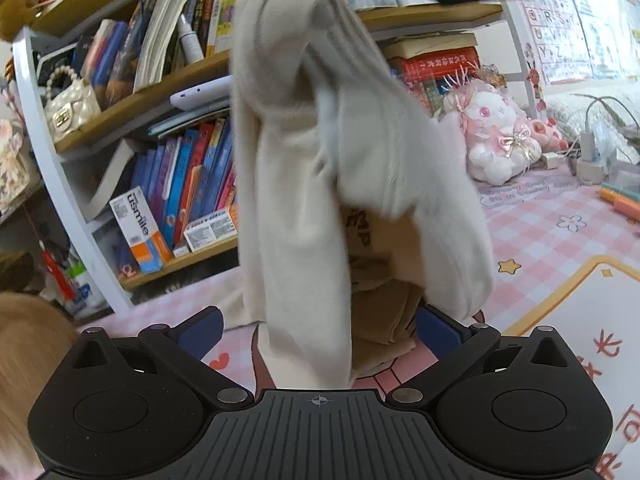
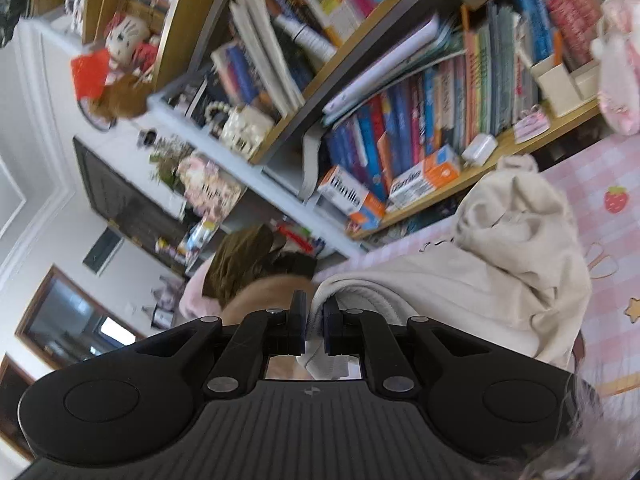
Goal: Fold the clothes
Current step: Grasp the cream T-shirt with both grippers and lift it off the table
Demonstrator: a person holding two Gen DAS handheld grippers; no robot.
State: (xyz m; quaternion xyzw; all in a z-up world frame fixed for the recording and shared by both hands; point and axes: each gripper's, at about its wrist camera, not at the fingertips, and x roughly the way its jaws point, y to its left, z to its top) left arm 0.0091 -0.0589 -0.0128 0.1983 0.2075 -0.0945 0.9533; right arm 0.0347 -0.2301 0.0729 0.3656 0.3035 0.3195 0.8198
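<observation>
Cream garment point(image 2: 512, 280) pinched by right gripper point(image 2: 315, 326); left gripper point(image 1: 318, 326) spread wide near "usmile" box point(image 1: 138, 230).

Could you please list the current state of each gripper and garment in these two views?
left gripper: open, holding nothing.
right gripper: shut on the cream garment's ribbed edge.
cream garment: lifted, hanging bunched, unfolded.
tan garment: lying on the pink mat behind the cream one.

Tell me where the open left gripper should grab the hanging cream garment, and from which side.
Take the low hanging fold of the cream garment, coming straight ahead. The right gripper pinches its ribbed edge above, so the cloth drapes down between the left gripper and its spread fingers. Closing there would likely let both spread it flat.
</observation>
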